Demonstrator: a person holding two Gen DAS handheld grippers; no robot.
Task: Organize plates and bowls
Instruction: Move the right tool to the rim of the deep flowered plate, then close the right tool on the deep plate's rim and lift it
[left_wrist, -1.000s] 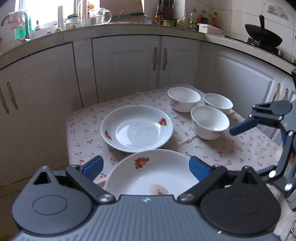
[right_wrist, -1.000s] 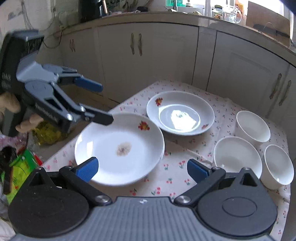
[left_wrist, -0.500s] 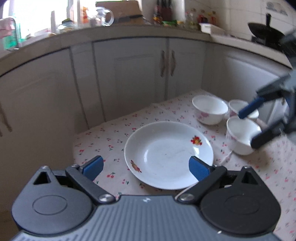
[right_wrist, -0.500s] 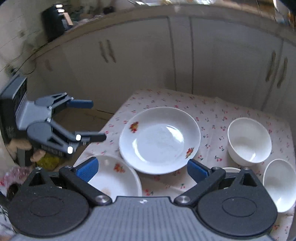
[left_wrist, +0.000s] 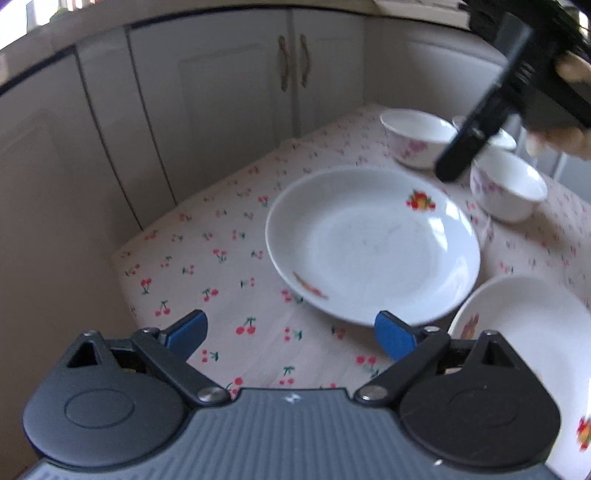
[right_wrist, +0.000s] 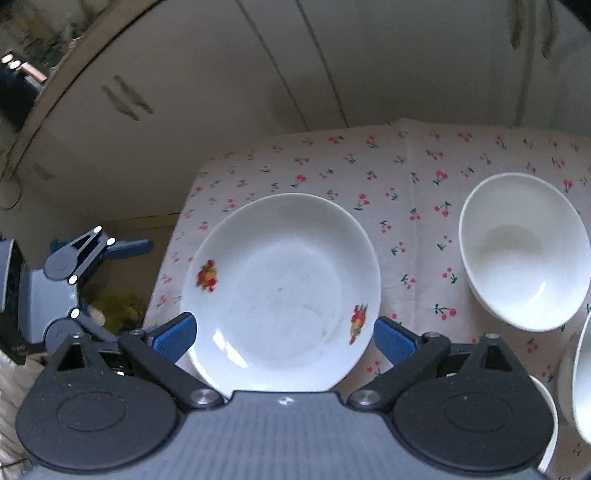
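Between the right gripper's (right_wrist: 282, 338) spread jaws now, the far plate (right_wrist: 282, 291)

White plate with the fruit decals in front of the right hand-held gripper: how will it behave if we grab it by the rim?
The plate looks glazed and glossy, so its rim is probably slippery between pads. It looks ceramic: likely rigid, fairly heavy, and breakable if dropped. Its shallow sloped rim lies low on the cherry-print tablecloth, so getting under it may be awkward.

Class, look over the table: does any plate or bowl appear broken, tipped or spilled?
Nothing stands out. Both plates lie flat on the cherry-print cloth, and the bowls stand upright, empty and seemingly undamaged.
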